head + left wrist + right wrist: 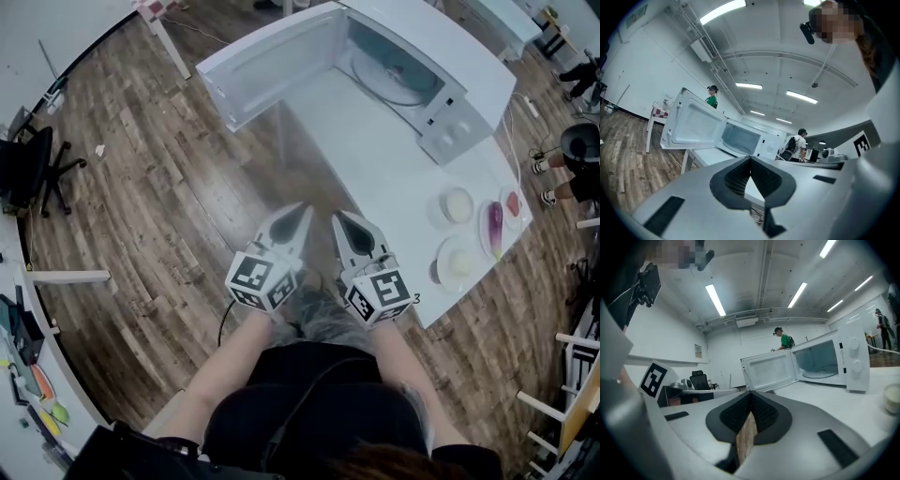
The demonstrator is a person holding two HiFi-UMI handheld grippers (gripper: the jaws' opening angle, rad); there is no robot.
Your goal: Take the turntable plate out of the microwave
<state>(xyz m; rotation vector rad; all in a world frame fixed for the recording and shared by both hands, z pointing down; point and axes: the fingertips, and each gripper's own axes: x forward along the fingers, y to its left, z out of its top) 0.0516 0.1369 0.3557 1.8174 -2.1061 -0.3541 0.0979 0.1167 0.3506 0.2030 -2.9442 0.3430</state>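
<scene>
Microwave (427, 42) door open, plate (389, 77) apparently still inside; left tool (296, 214) and right tool (344, 221) closed, empty, not there yet.

White box microwave (433, 92) on far end of long white tabletop (375, 159); its open door (272, 66) swung left; round glass turntable plate (392, 75) inside it; small round white dishes (457, 204) by tabletop's near right corner.
</scene>
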